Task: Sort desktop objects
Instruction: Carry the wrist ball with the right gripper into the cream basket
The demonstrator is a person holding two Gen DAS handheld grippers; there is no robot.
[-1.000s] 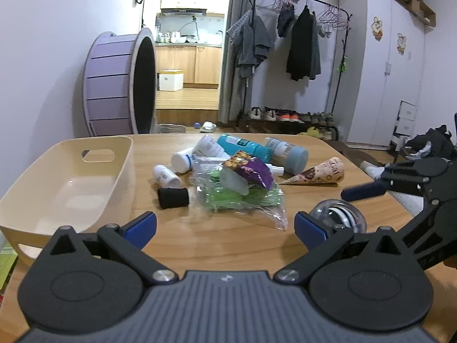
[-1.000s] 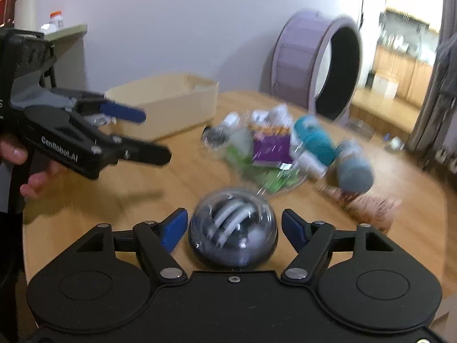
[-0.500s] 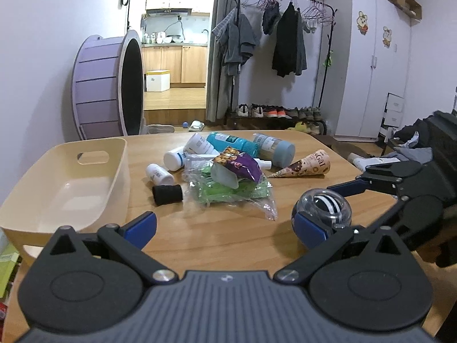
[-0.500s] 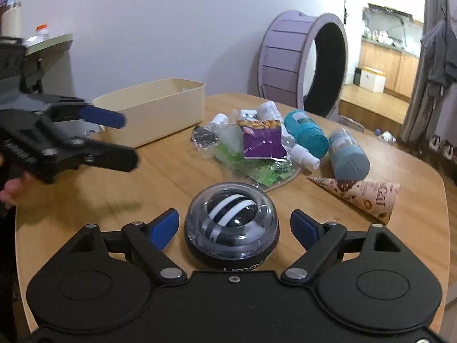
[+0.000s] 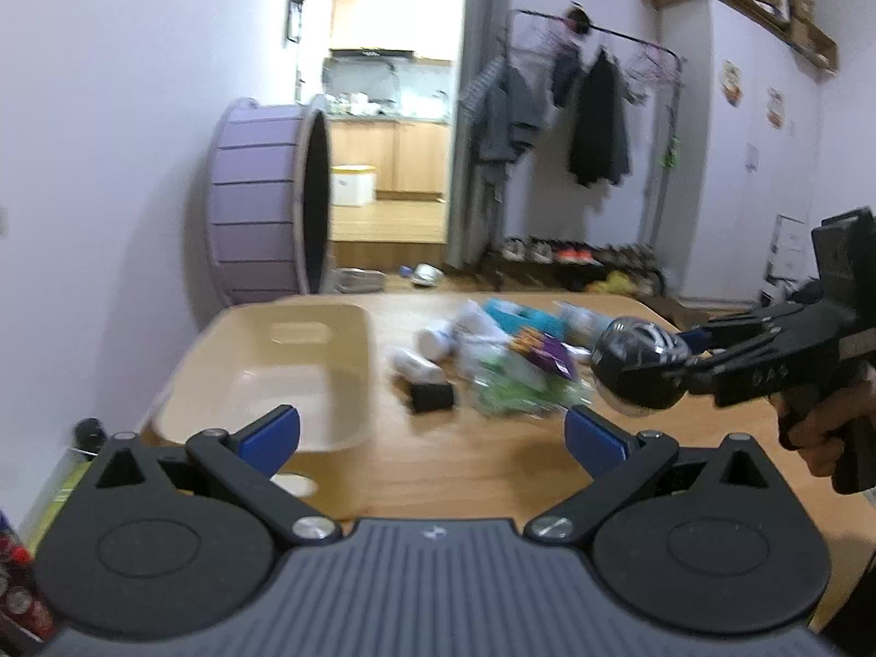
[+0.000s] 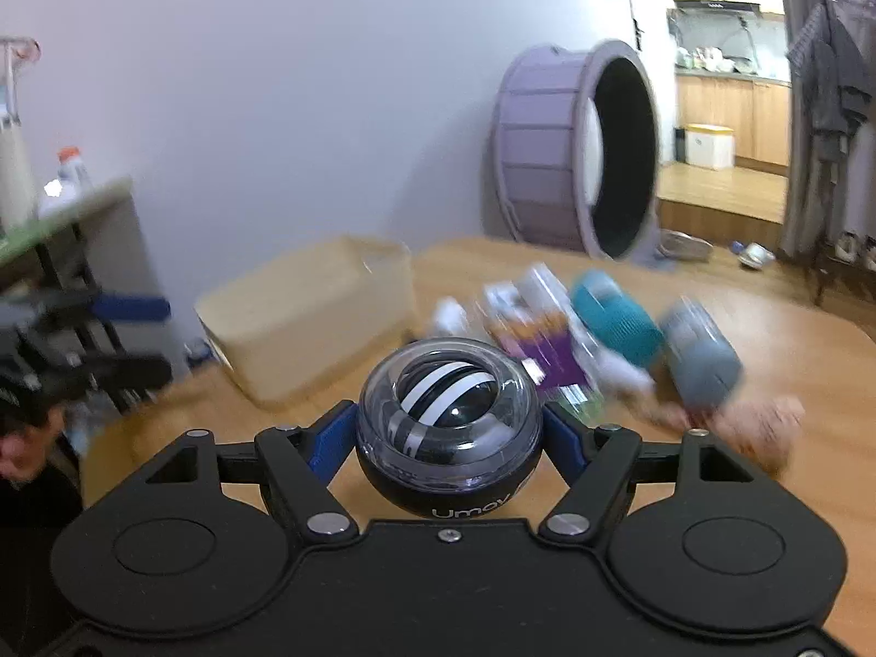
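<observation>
1. Your right claw (image 6: 449, 432) is clamped on the round ball toy (image 6: 449, 427). It hangs in the air above the desk (image 6: 766, 361), near the pile of small things.
2. The ball is smooth and round, and only the two blue pads (image 6: 331, 441) press its sides. It could slip out and roll off the desk if you tip or shake the claw.
3. The cream bin (image 5: 306, 378) sits well apart from the ball, on the far side of the pile. If you carry the ball low, it could bump the purple packet (image 5: 542, 350) or the teal bottle (image 6: 613, 323) and send them rolling.
4. Your left claw (image 5: 432, 432) is wide apart and holds nothing. It sits just in front of the bin, so your two claws could knock together there.
5. Both views are blurry. You can't read the labels on the pile.
6. The ball hides part of the pile in the right view.
7. You can't see the bottom of the ball, or how deep the pads sit on it.
8. The near side of the bin is cut off behind your left claw.
</observation>
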